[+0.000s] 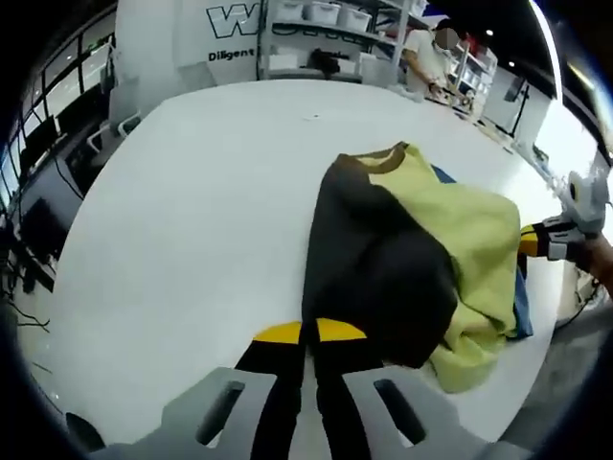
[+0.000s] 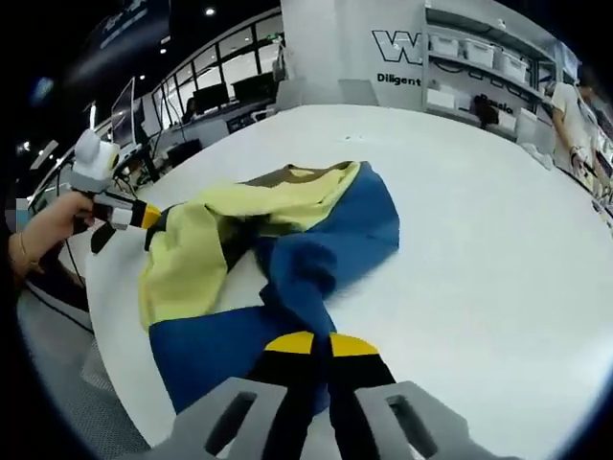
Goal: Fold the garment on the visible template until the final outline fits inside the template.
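Both grippers, left (image 1: 308, 359) and right (image 2: 321, 369), pinched shut on bunched colour-block sweatshirt (image 1: 412, 259) edges; uneven pull risks dragging it off table (image 1: 192, 220).

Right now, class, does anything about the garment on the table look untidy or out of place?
Yes. The garment is bunched, not flat: yellow, dark and blue panels overlap in rumpled folds. One end hangs near the white table's edge. Both tongs, left and right, are shut on the cloth. No template outline is discernible.
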Available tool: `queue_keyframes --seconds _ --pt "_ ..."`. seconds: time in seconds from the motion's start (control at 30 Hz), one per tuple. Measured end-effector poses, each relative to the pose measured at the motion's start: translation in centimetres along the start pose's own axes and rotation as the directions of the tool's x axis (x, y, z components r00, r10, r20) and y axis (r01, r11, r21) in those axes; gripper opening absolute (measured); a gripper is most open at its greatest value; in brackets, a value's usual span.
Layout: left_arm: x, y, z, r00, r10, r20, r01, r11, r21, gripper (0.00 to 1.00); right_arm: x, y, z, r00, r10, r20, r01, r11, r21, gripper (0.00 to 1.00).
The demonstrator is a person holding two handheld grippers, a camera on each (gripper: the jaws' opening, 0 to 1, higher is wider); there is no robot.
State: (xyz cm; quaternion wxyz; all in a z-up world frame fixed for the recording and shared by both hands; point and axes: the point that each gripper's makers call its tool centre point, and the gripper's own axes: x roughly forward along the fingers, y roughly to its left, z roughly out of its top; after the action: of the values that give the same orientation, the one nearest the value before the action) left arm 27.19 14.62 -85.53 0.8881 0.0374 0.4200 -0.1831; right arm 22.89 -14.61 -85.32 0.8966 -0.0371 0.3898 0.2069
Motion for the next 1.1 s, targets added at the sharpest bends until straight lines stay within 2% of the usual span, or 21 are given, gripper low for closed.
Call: queue_keyframes --seconds 0.23,0.53,0.73,1.1 --pt "0.0 1.5 0.3 1.0 0.017 -0.009 -0.017 1.0 0.011 0.0 -0.8 -2.6 -0.2 0.998 -0.056 -0.006 0.056 0.998 0.029 0.0" --pt "0.6 3.2 0.7 0.999 0.038 -0.031 -0.037 0.999 0.014 0.0 -1.5 -4.8 -0.1 0.995 -0.099 -0.02 0.099 0.995 0.018 0.0" --pt "0.6 3.6 1.0 0.998 0.04 -0.044 -0.038 0.998 0.047 0.0 -1.6 -5.7 -0.1 0.995 -0.092 -0.029 0.093 0.995 0.033 0.0" --pt "1.3 5.1 1.7 0.998 0.025 -0.065 -0.023 0.999 0.034 0.0 -2.1 -7.9 0.1 0.993 -0.116 -0.038 0.117 0.992 0.05 0.0"
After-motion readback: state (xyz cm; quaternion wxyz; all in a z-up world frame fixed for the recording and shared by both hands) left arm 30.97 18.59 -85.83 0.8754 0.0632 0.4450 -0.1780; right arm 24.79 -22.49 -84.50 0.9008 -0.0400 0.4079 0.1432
